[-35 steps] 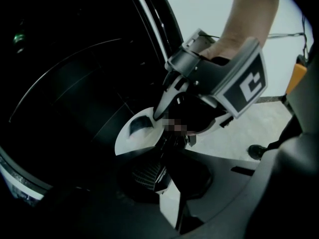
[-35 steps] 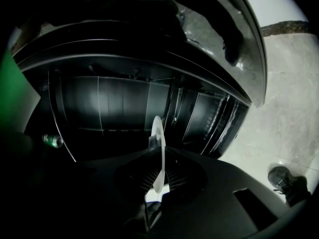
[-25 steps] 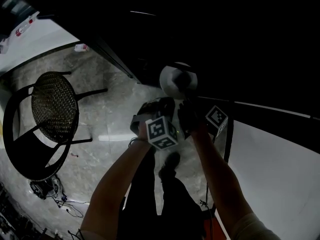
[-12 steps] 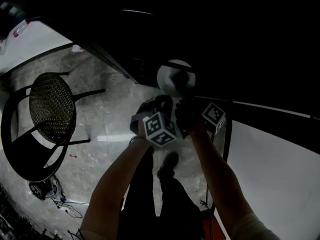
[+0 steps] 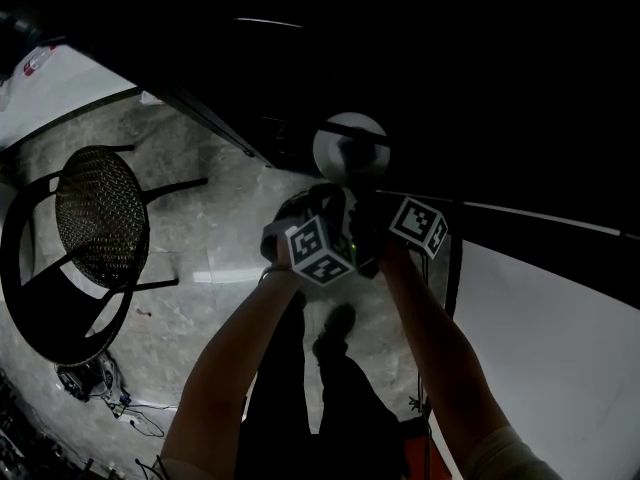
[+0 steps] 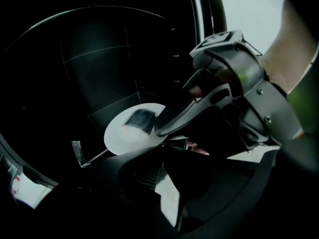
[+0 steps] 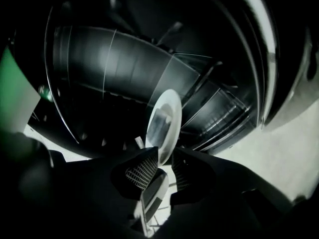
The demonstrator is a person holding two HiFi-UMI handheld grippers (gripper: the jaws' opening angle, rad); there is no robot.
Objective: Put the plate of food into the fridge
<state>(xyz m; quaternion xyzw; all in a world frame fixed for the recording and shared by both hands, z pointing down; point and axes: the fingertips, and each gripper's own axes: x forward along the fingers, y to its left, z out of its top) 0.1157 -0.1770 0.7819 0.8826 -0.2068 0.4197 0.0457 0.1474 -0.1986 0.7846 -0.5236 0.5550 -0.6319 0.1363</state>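
A white plate (image 5: 350,146) with a dark piece of food on it is held at the mouth of the dark fridge (image 5: 450,88). My left gripper (image 5: 335,192) is shut on the plate's near rim (image 6: 132,131), which meets its own jaws (image 6: 162,151). My right gripper (image 5: 366,194) is at the same rim from the right. Its jaws (image 7: 162,166) are opening, and the plate edge (image 7: 164,121) stands between the ribbed pads with a little slack. Wire shelves (image 7: 219,108) show inside the fridge behind the plate.
A black chair with a woven round seat (image 5: 95,233) stands on the grey floor at the left. Cables (image 5: 100,378) lie near its feet. A white panel with a black edge (image 5: 560,318) fills the lower right. A white tabletop (image 5: 60,83) is at the upper left.
Both grippers and the plate have moved a little forward and up, toward the dark fridge opening. The chair has shifted slightly left in view.
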